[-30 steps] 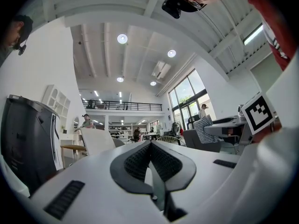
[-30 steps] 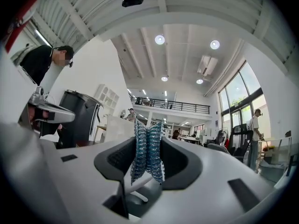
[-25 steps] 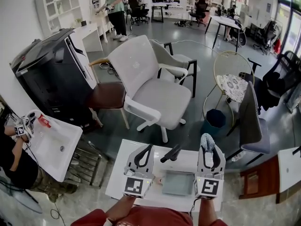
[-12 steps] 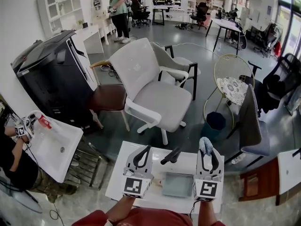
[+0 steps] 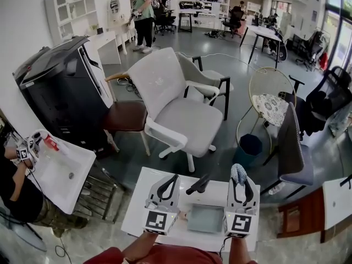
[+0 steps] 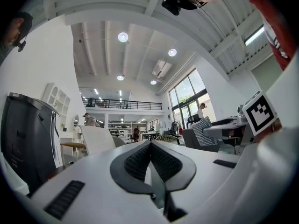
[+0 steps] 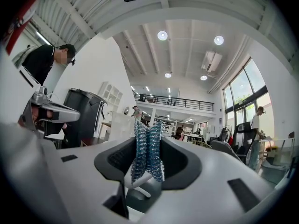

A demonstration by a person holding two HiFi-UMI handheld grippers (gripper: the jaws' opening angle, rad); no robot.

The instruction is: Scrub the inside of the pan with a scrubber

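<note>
Blue-silver mesh scrubber [image 7: 147, 148] pinched in right gripper [image 5: 238, 176], 5 o'clock | left gripper [image 6: 150, 147] jaws pressed together, empty, 7 o'clock | grey pan [image 5: 204, 218] between both, on white table [image 5: 137, 210], 6 o'clock

White, black-padded left claw [image 5: 171, 180] and right claw [image 5: 240, 181]; red sleeves [image 5: 113, 255].

— Can you read any print from where you sit?
— None. I see only black-and-white patterns: a square marker [image 5: 156, 220] on the left gripper [image 5: 174, 178] and a second marker [image 5: 239, 223] on the right gripper [image 5: 238, 179]. They carry no letters or digits.
— And the black machine [image 5: 60, 87] by the wall?
— Any label there is too small for me to read.
</note>
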